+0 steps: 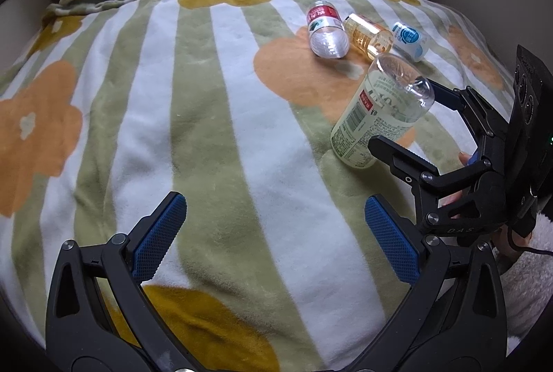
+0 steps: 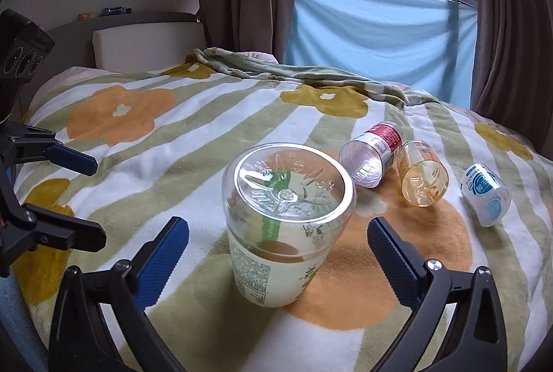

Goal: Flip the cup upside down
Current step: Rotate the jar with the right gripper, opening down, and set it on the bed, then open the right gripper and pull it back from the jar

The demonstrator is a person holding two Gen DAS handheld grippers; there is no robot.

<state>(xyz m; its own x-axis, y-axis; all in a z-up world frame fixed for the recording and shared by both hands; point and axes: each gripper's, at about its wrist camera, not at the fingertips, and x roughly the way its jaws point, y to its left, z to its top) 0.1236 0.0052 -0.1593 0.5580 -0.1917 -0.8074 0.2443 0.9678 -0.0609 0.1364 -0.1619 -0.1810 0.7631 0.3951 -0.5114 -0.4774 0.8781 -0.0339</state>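
A clear plastic cup with a pale green label (image 2: 283,240) stands upside down on the flowered blanket, its closed base up, tilted a little. It also shows in the left wrist view (image 1: 380,112). My right gripper (image 2: 278,251) is open, its blue pads (image 2: 162,261) on either side of the cup and apart from it. In the left wrist view the right gripper (image 1: 404,114) flanks the cup. My left gripper (image 1: 273,233) is open and empty over bare blanket, left of the cup.
Three more cups lie on their sides beyond the standing one: a red-labelled one (image 2: 371,157), an amber one (image 2: 421,175) and a blue-and-white one (image 2: 485,195). The blanket (image 2: 138,137) covers a bed; headboard, curtains and window stand behind.
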